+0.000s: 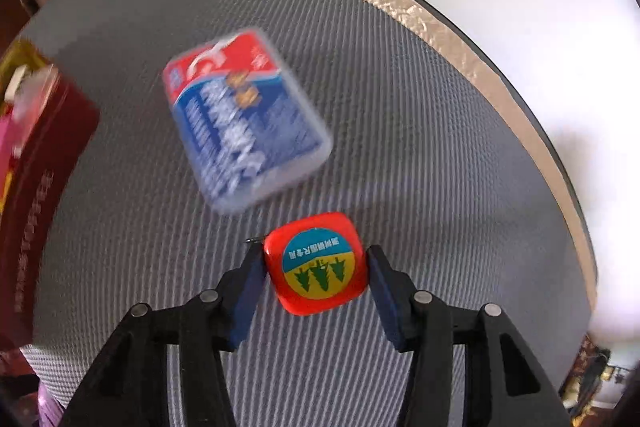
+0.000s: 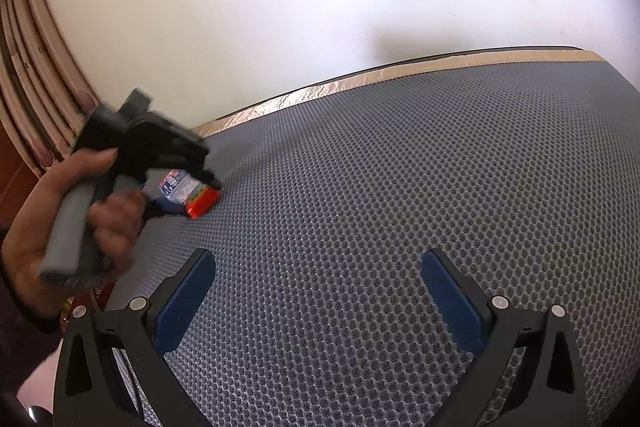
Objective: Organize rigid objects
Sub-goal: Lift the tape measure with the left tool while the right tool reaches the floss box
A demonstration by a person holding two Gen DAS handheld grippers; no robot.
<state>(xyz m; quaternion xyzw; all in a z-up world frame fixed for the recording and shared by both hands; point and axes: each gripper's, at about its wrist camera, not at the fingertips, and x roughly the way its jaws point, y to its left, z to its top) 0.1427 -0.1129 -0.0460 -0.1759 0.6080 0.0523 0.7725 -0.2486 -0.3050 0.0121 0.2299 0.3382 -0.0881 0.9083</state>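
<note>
The left gripper (image 1: 316,267) straddles a red tape measure (image 1: 316,265) on the grey mesh tabletop (image 1: 420,147); whether its fingers pinch it is unclear (the left one seems to touch). The right gripper (image 2: 318,273) hangs with fingers spread and empty.

Left hand-held gripper pointing steeply down, right hand-held gripper wide open.

Left hand-held gripper (image 1: 316,267) points steeply down, its blue pads (image 1: 250,291) either side of a red tape measure (image 1: 316,263); one pad looks to touch it, a thin gap shows at the other. The left hand (image 2: 80,211) wraps the grey handle, fingers curled round the front. Right hand-held gripper (image 2: 318,291) is tilted downward, jaws spread wide with nothing between them.
</note>
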